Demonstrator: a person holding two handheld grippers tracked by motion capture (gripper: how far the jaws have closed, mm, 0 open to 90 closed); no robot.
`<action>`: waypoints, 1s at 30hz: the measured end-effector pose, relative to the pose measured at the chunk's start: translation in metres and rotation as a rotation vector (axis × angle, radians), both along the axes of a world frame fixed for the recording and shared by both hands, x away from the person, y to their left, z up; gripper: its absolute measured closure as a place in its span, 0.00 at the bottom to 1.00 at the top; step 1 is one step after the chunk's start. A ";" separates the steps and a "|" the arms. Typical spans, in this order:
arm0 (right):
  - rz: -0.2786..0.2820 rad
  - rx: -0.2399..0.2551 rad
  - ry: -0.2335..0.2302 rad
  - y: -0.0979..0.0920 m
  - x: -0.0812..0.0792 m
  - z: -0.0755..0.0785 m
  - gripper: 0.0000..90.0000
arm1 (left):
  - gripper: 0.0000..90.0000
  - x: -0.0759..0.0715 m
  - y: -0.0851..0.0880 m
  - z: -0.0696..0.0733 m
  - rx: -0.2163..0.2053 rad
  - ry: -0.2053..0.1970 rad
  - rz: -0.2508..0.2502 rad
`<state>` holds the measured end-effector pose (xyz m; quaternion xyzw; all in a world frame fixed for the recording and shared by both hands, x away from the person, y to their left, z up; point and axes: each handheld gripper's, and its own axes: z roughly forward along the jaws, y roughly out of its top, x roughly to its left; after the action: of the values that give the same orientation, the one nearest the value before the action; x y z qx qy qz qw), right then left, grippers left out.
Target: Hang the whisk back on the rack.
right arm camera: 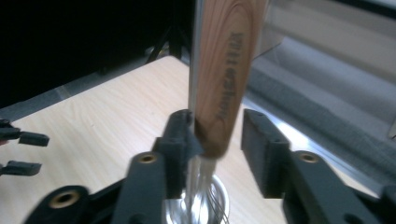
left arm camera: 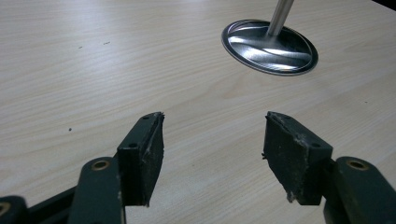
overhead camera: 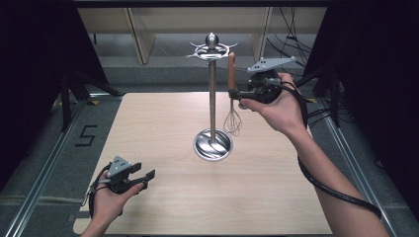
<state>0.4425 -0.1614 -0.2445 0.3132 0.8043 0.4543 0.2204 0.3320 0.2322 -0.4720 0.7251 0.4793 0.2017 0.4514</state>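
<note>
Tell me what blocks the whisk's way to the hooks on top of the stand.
Nothing visible does. The whisk hangs upright between the right tongs, just right of the stand, its wooden handle top level with the hooks, with open air between.

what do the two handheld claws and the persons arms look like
Both are black two-jaw tools. The left claw and the right claw each carry a grey three-cornered plate with small holes on top. Their jaws end in flat, worn dark pads on arms with brass-coloured pivots. A thick black cable trails along the right forearm. Forearms are bare, no sleeves.
</note>
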 end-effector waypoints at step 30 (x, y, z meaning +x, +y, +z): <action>-0.122 -0.020 0.244 -0.110 -0.067 -0.195 0.52 | 0.41 0.001 -0.003 -0.002 0.016 0.015 -0.008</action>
<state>0.3755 -0.2713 -0.4398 0.4122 0.8092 0.3905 0.1510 0.3325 0.2287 -0.4743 0.7321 0.4780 0.1982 0.4430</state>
